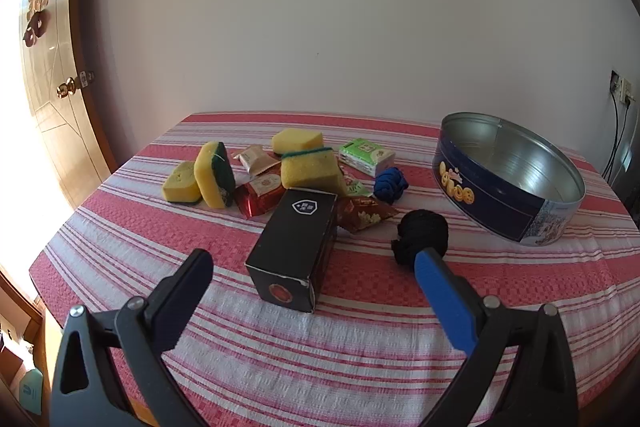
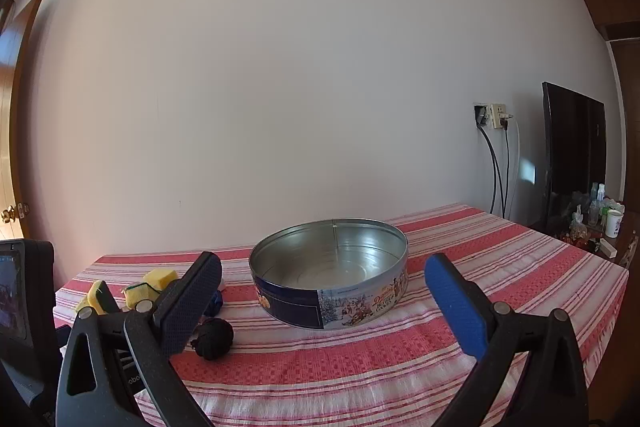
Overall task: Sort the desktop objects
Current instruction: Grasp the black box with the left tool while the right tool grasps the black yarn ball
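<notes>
Left wrist view: fingers (image 1: 200, 267) spread wide, holding nothing, above black box (image 1: 294, 251).

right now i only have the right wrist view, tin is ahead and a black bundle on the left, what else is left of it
Observer: A black box lies in front of the left gripper, whose jaws stand open and hold nothing.
Operator: any sponges
Observer: Several yellow sponges; one stands on edge, showing its green scrub side.
Operator: anything soft besides the black bundle
Observer: A blue knotted bundle sits between the green tissue pack and the cookie tin.
</notes>
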{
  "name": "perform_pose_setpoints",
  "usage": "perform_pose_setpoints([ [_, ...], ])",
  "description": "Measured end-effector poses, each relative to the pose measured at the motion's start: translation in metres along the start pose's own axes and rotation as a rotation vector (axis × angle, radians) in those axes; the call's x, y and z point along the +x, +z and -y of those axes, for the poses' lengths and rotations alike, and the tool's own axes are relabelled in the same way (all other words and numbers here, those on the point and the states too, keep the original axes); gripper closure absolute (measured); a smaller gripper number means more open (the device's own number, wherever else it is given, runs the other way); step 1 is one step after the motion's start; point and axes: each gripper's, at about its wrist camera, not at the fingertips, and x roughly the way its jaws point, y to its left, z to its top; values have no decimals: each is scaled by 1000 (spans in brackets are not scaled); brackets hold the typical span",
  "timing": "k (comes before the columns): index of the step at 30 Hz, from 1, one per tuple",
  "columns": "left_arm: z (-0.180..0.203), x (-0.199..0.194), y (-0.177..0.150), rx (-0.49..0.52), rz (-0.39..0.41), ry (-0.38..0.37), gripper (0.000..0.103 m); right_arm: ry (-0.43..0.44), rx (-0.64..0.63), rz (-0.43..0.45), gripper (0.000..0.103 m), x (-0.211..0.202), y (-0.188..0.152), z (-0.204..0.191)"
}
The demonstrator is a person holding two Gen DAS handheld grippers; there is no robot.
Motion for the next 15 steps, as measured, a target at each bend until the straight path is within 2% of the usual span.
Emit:
perform_pose_setpoints([
  [15, -4, 18, -2, 8, -42, -3, 1, 2, -24, -39, 0, 12, -8, -4],
])
